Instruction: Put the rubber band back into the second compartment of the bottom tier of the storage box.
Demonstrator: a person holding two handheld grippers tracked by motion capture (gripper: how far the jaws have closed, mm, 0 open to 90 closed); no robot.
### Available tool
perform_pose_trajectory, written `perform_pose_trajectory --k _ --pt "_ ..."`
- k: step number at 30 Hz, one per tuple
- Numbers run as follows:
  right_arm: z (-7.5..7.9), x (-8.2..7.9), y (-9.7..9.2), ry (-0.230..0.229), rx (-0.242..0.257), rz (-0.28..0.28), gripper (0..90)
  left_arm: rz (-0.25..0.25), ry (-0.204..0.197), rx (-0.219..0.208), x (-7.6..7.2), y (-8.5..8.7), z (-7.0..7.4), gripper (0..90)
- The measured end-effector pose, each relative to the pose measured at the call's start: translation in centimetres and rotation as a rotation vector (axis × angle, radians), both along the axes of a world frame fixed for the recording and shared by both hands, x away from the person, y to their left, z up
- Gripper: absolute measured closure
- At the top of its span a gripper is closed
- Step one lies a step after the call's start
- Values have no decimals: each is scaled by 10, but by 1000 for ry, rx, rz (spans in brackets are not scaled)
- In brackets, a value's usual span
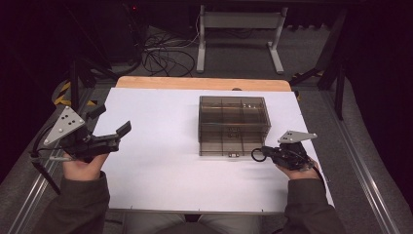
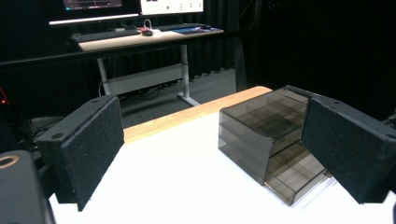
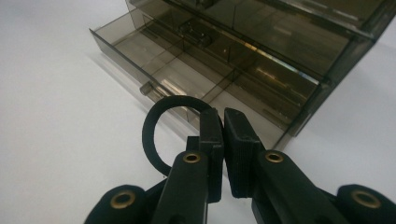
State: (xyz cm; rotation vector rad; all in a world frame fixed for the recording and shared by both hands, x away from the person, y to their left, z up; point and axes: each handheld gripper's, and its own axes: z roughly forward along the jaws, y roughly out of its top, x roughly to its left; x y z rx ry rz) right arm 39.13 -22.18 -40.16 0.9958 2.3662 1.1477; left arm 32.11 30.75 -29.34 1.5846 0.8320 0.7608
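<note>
A smoky clear plastic drawer box (image 1: 234,124) stands on the white table, its bottom drawer (image 3: 187,79) pulled out toward me. My right gripper (image 1: 267,153) is shut on a black ring (image 3: 156,130) and holds it just off the drawer's front right corner. The ring (image 1: 257,155) sticks out to the left of the jaws. My left gripper (image 1: 114,134) hovers open at the table's left side, far from the box. In the left gripper view its wide padded jaws frame the box (image 2: 268,135), with nothing between them.
The white sheet (image 1: 165,165) covers the table, with a wooden strip (image 1: 202,83) along the far edge. A desk frame and cables (image 1: 165,56) stand on the floor beyond. A desk with monitors (image 2: 140,28) shows in the left gripper view.
</note>
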Motion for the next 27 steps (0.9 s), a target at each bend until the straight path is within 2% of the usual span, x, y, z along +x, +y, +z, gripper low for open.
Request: perform_pose_trajectory --k 12,24,27 --pt "1 11 23 -21 -4 29 865 -2 1 3 1 -1 -1 67" --pt "-7 24 47 -20 -12 42 865 -4 4 5 1 -2 -1 67" --pt "-10 28 51 -20 5 36 865 -7 5 7 1 -2 -1 67"
